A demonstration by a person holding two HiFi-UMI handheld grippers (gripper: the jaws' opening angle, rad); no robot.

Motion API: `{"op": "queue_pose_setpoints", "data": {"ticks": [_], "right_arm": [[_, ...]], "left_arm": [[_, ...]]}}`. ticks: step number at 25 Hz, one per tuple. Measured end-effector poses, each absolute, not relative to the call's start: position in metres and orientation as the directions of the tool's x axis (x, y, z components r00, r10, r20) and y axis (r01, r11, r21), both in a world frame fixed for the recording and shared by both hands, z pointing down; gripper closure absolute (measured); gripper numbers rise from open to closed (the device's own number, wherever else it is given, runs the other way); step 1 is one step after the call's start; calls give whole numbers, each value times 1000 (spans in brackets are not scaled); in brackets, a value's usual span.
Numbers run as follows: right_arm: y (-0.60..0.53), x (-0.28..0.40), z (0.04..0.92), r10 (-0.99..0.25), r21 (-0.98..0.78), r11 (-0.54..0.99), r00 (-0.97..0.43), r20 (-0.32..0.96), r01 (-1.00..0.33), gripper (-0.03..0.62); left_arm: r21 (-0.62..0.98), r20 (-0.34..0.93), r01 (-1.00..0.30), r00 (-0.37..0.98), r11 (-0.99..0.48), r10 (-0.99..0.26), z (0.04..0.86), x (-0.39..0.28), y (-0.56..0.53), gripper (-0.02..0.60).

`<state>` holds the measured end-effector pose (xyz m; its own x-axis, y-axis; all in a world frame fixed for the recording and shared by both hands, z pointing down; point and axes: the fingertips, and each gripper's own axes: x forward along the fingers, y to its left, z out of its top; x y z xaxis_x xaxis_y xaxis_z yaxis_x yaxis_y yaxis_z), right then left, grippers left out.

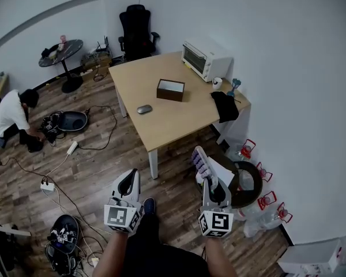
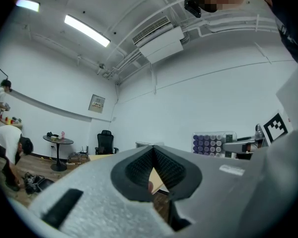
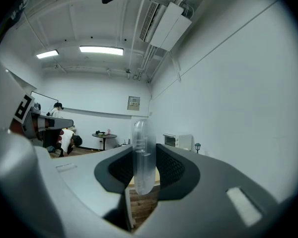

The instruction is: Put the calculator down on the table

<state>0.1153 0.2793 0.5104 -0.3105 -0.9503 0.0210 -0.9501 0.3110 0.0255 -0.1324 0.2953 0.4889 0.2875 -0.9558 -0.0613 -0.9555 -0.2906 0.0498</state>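
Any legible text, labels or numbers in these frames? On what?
Nothing reads legibly.
Wall plaque: print too small.
Calculator keys: blurred, no digits readable.
Marker cube: black-and-white square pattern only, no letters.
Box by the wall: red labels, too small.

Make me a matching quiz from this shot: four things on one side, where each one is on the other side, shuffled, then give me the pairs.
Things
1. calculator
2. box
3. oven
4. chair

Places
A. far right corner of the table
B. clamped in the right gripper
C. off the table, beyond its far end
D. middle of the table

Pairs: 1-B, 2-D, 3-A, 4-C
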Motion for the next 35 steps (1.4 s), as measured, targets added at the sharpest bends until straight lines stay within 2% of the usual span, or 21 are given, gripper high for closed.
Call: {"op": "queue_pose_setpoints", "data": {"ticks": [11,22,35], "right_arm": [[160,82,506,-947,38,321,-319,41,-946,480],[22,25,482,-957,49,290,-289,18,-956,480],[-95,66,485,-982,47,189,-188,24,-981,480]], "left_arm": [[39,-47,-964,261,-263,-964,482,-180,179,586],[23,-78,-942,333,-335,-940,459,-226,28,586],[53,-73,-907,414,-418,-907,467,-188,-108,586]]}}
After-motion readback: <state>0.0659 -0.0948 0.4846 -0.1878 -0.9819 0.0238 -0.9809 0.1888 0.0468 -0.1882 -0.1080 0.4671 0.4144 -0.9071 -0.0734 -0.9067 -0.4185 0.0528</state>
